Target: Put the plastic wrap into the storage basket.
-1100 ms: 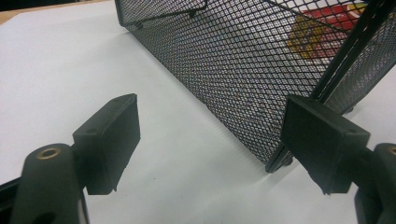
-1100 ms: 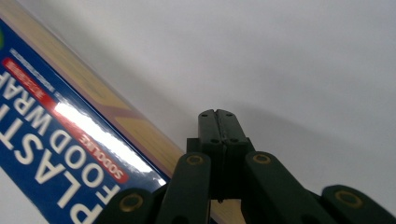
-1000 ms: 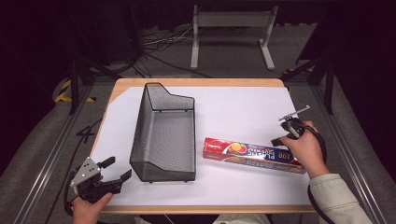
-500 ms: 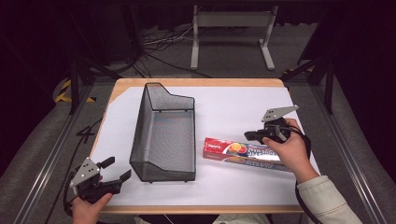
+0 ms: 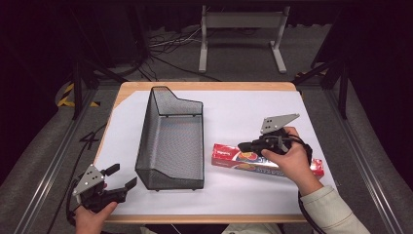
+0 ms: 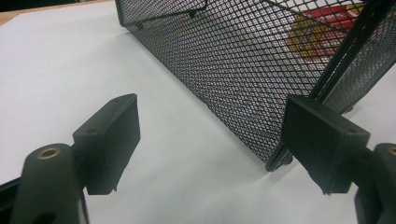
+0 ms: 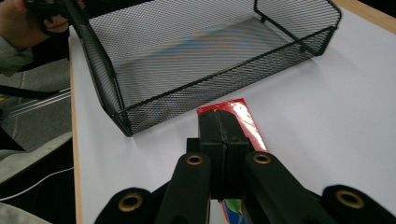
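A long red box of plastic wrap (image 5: 229, 157) lies flat on the white table sheet, just right of a black wire-mesh basket (image 5: 170, 141). My right gripper (image 5: 243, 145) hovers over the box's left half and points left at the basket. Its jaws are pressed together with nothing between them. In the right gripper view the shut gripper (image 7: 223, 126) sits above the red box (image 7: 250, 125), with the basket (image 7: 205, 88) beyond. My left gripper (image 5: 122, 179) rests at the table's front left corner, open and empty. In the left gripper view the open left gripper (image 6: 215, 126) faces the basket's near corner (image 6: 280, 158).
A white sheet covers the wooden table (image 5: 204, 86). The basket holds nothing. A metal stand (image 5: 241, 29) and cables lie on the floor behind the table. Aluminium rails (image 5: 48, 161) run along both sides. The other hand (image 7: 46, 14) shows far off in the right gripper view.
The right hand has carried its shut gripper leftward from the box's right end to over its left half, rising a little. The left gripper has stayed put.
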The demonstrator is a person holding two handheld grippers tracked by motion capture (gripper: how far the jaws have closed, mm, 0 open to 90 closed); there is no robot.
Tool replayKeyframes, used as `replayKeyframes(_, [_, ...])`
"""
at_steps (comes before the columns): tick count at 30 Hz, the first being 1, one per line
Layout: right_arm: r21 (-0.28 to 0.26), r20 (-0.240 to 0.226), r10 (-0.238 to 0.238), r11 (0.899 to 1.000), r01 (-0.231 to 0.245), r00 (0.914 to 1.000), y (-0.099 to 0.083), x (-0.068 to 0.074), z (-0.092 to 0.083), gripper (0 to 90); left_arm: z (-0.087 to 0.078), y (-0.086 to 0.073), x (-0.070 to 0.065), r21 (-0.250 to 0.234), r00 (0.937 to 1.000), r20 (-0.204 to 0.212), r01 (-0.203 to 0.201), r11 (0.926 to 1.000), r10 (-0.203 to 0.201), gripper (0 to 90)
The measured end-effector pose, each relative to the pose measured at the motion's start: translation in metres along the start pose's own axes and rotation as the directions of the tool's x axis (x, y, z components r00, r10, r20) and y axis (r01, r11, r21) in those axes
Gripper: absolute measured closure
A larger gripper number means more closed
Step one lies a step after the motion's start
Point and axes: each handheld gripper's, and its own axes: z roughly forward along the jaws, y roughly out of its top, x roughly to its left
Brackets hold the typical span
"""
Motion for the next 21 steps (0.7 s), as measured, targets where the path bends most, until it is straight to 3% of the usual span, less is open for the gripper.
replayKeyframes(3, [-0.001, -0.032, -0.007, 1.000, 0.007, 0.9995, 0.002, 0.005, 0.009, 90.0, 0.000, 0.001, -0.001, -0.001, 1.0000, 0.001, -0.005, 1.0000, 0.005, 20.6])
replayKeyframes(12, [0.034, -0.068, -0.051, 0.998, 0.053, 0.9963, 0.002, 0.015, 0.036, 90.0, -0.001, 0.001, -0.003, -0.008, 0.9999, -0.002, -0.015, 0.9999, 0.015, 19.9])
replayKeyframes(21, [0.130, -0.054, -0.074, 0.988, 0.080, 0.9958, -0.008, 0.017, 0.059, 90.0, -0.001, 0.001, -0.002, -0.014, 0.9999, 0.005, -0.013, 0.9998, 0.013, 19.6])
